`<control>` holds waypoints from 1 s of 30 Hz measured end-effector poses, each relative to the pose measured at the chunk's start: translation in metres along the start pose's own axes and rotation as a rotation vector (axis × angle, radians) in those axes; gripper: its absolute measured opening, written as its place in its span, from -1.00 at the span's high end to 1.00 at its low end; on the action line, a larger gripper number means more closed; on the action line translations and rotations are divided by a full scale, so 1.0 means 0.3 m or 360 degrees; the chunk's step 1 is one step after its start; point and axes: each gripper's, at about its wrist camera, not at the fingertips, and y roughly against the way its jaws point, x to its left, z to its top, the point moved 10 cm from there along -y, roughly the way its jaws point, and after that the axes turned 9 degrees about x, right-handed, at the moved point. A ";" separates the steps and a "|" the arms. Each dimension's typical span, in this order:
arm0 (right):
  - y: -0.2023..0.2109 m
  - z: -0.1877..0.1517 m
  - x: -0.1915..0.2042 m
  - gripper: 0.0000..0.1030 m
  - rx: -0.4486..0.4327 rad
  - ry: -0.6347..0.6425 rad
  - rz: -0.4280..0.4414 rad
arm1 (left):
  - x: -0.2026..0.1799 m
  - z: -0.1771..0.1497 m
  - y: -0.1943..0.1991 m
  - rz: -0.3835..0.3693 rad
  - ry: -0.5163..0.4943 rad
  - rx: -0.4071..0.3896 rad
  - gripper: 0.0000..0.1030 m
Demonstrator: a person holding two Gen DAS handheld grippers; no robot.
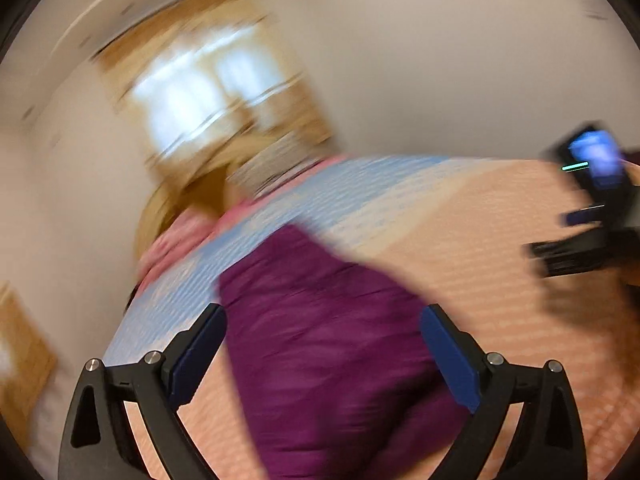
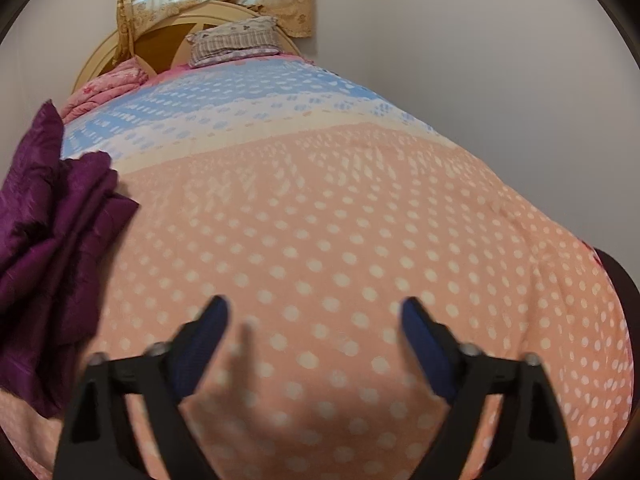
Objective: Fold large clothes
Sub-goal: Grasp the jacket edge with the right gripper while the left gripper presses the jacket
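A purple garment [image 1: 332, 344] lies bunched on the bed's polka-dot cover. In the blurred left wrist view it lies between and beyond my left gripper [image 1: 322, 316], which is open and empty just above it. In the right wrist view the purple garment [image 2: 56, 248] lies crumpled at the left edge. My right gripper [image 2: 316, 312] is open and empty above the bare peach cover, to the right of the garment. The right gripper's body also shows in the left wrist view [image 1: 592, 216] at the right edge.
The bed cover [image 2: 340, 208] is peach with white dots, with a blue band further up. A striped pillow [image 2: 236, 42] and a pink quilt [image 2: 108, 84] lie by the wooden headboard [image 2: 160, 40]. A curtained window is behind. A plain wall runs along the right.
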 end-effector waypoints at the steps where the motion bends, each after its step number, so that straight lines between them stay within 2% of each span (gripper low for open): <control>1: 0.016 0.028 0.041 -0.40 -0.0010 0.0012 0.0043 | 0.109 -0.018 -0.073 0.0093 0.0117 0.0103 -0.89; 2: 0.035 0.062 0.090 -0.22 -0.0019 0.0031 0.0079 | 0.199 -0.038 -0.138 0.0169 0.0234 0.0199 -0.89; 4: 0.082 0.130 0.195 -0.14 -0.0063 0.0076 0.0139 | 0.398 -0.096 -0.268 0.0319 0.0517 0.0408 -0.89; 5: 0.115 0.176 0.270 -0.09 -0.0093 0.0109 0.0180 | 0.474 -0.117 -0.314 0.0376 0.0629 0.0475 -0.89; 8: 0.197 0.283 0.472 -0.02 -0.0167 0.0201 0.0266 | 0.615 -0.134 -0.410 0.0448 0.0827 0.0550 -0.89; 12: 0.221 0.389 0.728 -0.02 -0.0173 0.0297 0.0268 | 0.649 -0.107 -0.507 0.0473 0.0866 0.0582 -0.89; 15: 0.149 0.433 0.862 -0.02 -0.0150 0.0282 0.0242 | 0.631 -0.102 -0.550 0.0424 0.0947 0.0584 -0.89; 18: 0.043 0.427 0.877 0.05 -0.0112 0.0196 0.0246 | 0.583 -0.094 -0.614 0.0339 0.0976 0.0578 -0.90; 19: 0.002 0.409 0.865 0.05 -0.0086 0.0144 0.0286 | 0.566 -0.084 -0.632 0.0316 0.0962 0.0582 -0.90; 23: -0.103 0.314 0.786 0.06 -0.0011 0.0092 0.0278 | 0.434 -0.078 -0.691 0.0198 0.0897 0.0596 -0.90; 25: -0.128 0.280 0.737 0.06 0.0002 0.0046 0.0288 | 0.380 -0.075 -0.706 0.0181 0.0861 0.0592 -0.90; 28: -0.137 0.268 0.696 0.06 -0.0011 -0.0008 0.0303 | 0.321 -0.065 -0.717 0.0235 0.0771 0.0571 -0.91; 30: -0.144 0.267 0.695 0.06 -0.0008 -0.0010 0.0307 | 0.311 -0.075 -0.738 0.0229 0.0778 0.0588 -0.93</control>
